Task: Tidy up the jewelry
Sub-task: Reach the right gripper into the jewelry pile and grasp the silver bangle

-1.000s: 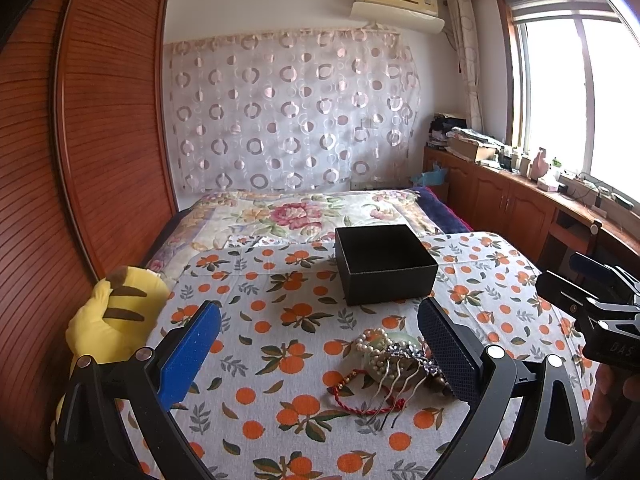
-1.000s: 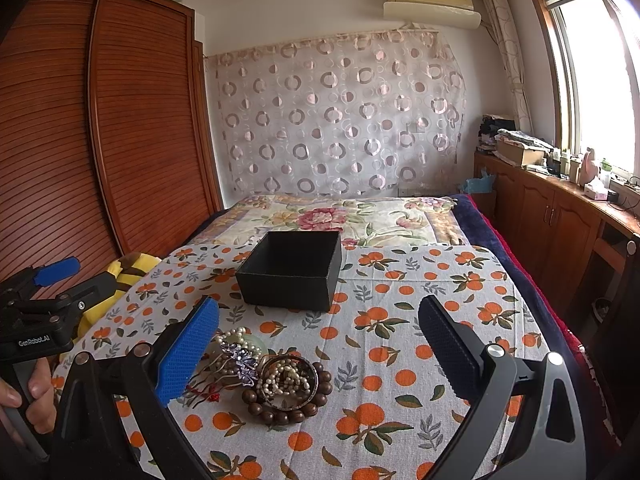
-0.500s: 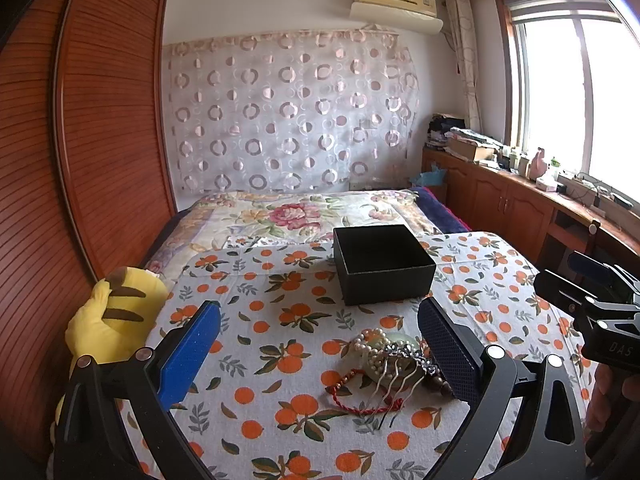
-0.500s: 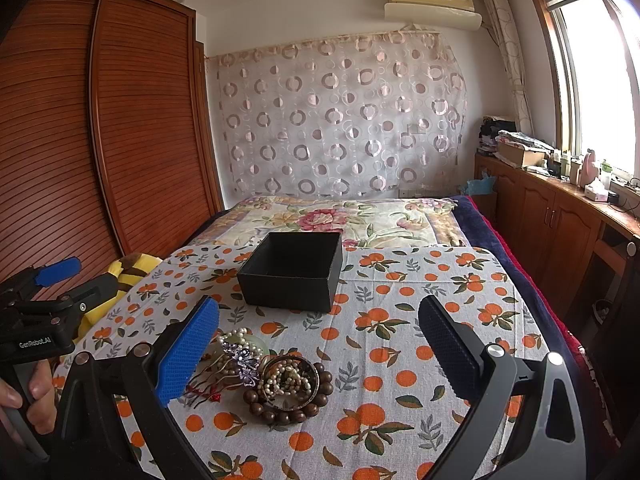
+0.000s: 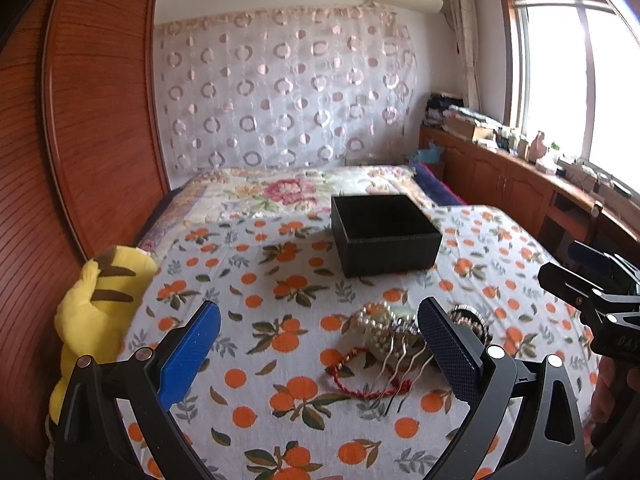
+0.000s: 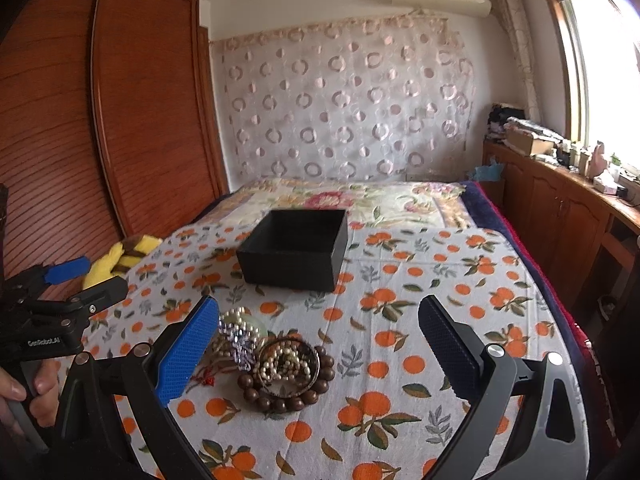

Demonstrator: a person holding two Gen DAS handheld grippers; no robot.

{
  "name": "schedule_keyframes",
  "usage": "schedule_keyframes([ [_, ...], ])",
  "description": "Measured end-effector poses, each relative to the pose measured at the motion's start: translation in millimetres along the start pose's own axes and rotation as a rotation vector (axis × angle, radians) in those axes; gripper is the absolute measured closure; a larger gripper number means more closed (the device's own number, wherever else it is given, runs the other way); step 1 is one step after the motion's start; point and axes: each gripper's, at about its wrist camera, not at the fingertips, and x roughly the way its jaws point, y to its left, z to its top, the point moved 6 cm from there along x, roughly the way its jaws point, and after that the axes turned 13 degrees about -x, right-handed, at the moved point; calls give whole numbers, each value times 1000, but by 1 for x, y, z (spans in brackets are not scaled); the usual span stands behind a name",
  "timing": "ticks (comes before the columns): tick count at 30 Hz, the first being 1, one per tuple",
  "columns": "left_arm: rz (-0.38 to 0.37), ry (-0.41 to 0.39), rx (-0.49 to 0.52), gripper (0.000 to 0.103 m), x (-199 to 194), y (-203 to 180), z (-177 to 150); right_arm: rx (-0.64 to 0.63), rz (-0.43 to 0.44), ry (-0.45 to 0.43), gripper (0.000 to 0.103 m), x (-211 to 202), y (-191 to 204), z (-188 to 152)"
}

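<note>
Orange-print cloth on the counter (image 6: 460, 288) carries the jewelry (image 6: 276, 360) in one tangled heap, just short of the black box (image 6: 294, 254). Left gripper (image 5: 316, 354) and right gripper (image 6: 318, 354) hover, jaws spread, gripping nothing. Lifting one piece could drag others along.

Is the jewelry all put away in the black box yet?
Not yet. The black box looks empty. Both tongs, left and right, are open and hold nothing. The pearls, wooden bead bracelet, hair comb and red cord lie piled on the orange-print cloth, all left to move.
</note>
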Motion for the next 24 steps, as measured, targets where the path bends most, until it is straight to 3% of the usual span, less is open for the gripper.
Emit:
schedule_keyframes([
  [6, -4, 67, 20, 8, 19, 5, -18, -40, 82, 73, 4, 25, 8, -19],
  [14, -20, 136, 26, 8, 36, 12, -35, -87, 194, 207, 22, 63, 24, -45],
  [24, -25, 210, 26, 8, 53, 24, -50, -164, 241, 296, 27, 88, 43, -55],
])
